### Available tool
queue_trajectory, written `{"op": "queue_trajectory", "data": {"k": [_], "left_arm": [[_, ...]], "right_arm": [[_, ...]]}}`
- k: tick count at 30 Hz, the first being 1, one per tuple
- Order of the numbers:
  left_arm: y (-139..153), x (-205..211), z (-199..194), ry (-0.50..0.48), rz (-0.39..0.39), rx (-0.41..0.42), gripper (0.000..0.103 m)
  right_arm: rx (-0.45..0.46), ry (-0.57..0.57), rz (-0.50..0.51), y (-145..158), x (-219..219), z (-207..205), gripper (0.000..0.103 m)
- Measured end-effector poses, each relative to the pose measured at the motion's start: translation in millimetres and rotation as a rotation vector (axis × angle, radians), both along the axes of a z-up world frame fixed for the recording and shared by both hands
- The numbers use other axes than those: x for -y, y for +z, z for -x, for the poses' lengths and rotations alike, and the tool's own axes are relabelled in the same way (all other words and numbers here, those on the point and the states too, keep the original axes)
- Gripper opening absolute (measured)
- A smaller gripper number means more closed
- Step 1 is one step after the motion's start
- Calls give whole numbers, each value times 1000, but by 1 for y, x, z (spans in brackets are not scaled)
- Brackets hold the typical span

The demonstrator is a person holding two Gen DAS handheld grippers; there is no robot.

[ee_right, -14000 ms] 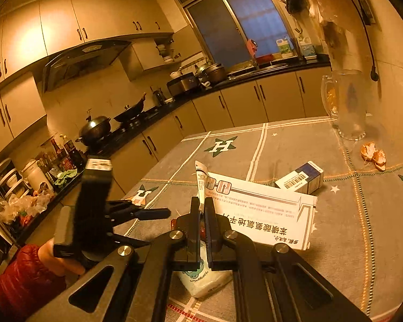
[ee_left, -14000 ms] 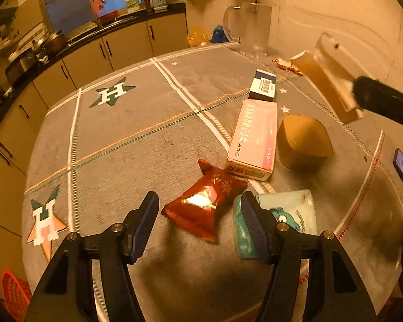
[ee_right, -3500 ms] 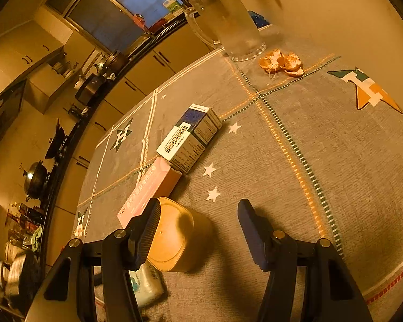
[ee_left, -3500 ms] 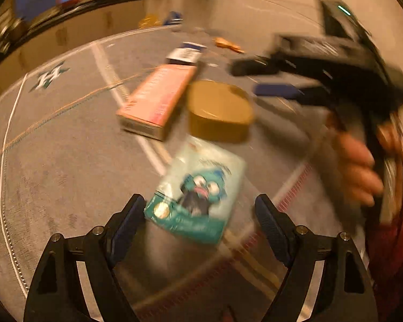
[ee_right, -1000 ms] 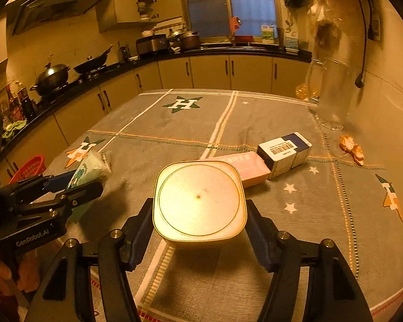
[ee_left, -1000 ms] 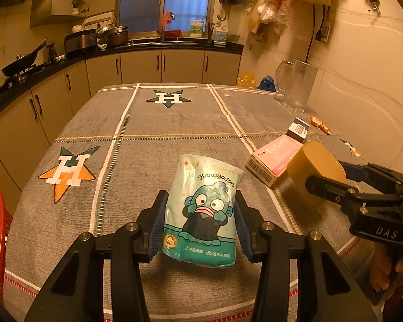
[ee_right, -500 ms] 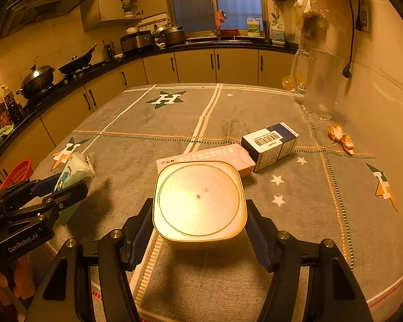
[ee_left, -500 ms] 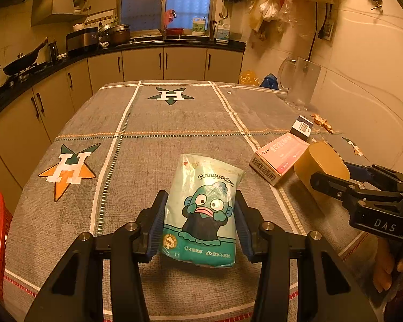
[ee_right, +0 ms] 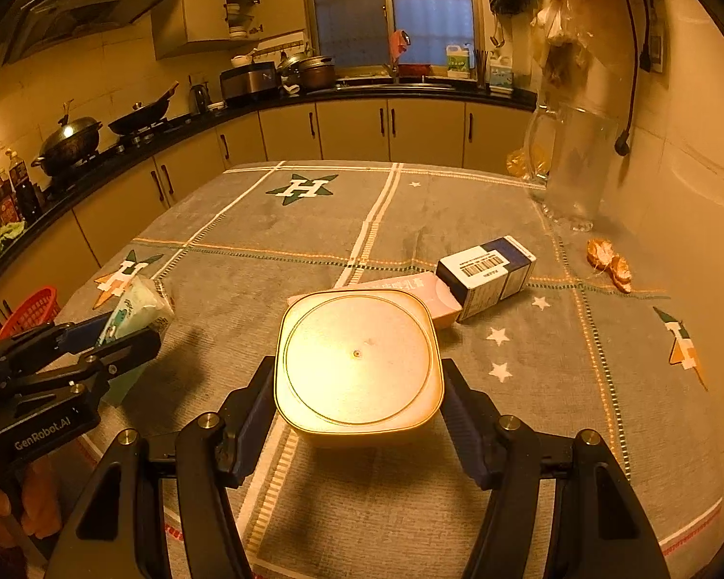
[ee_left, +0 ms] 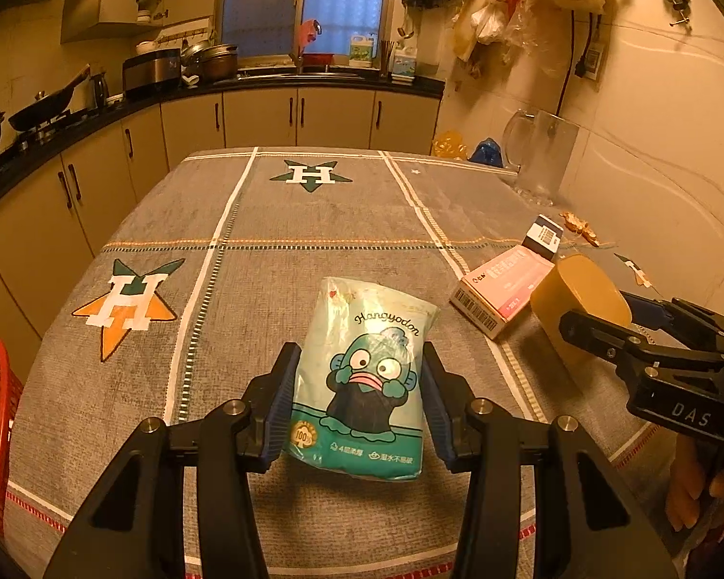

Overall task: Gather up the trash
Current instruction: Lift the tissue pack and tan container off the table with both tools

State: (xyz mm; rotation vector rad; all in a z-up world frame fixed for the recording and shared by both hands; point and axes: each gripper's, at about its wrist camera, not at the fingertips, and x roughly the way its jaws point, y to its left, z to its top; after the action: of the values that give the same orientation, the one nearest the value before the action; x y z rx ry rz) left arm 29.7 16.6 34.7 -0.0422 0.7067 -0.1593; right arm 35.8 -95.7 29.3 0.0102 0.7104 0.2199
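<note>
Only the left view shows the left tool (ee_left: 359,398) pinching the tissue pack (ee_left: 362,376); the right tool (ee_right: 357,405) pinches the tub (ee_right: 357,362).

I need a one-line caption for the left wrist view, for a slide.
Left gripper holds a teal cartoon tissue pack above the grey tablecloth; right gripper beside it holds a yellow container.

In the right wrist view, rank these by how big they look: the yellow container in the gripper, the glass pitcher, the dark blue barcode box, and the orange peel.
1. yellow container, though it is nearest the camera, which inflates it
2. glass pitcher
3. dark blue barcode box
4. orange peel
</note>
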Motion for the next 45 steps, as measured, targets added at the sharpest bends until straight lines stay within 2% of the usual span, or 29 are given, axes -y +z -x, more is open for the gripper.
{"op": "queue_trajectory", "data": {"k": [6, 11, 18, 21, 29, 45], "left_arm": [[4, -1, 2, 17, -4, 13, 46], [10, 0, 7, 30, -26, 20, 46], [26, -7, 27, 57, -48, 52, 47], [29, -15, 37, 67, -31, 47, 47], [30, -25, 56, 93, -38, 48, 47], [30, -55, 73, 128, -2, 61, 47]], "right_arm": [[-1, 1, -6, 2, 1, 0, 69], [4, 9, -48, 11, 3, 7, 69], [22, 25, -53, 27, -6, 29, 69], [25, 33, -65, 30, -9, 35, 69], [13, 59, -43, 29, -28, 44, 69], [6, 92, 12, 30, -61, 51, 69]]}}
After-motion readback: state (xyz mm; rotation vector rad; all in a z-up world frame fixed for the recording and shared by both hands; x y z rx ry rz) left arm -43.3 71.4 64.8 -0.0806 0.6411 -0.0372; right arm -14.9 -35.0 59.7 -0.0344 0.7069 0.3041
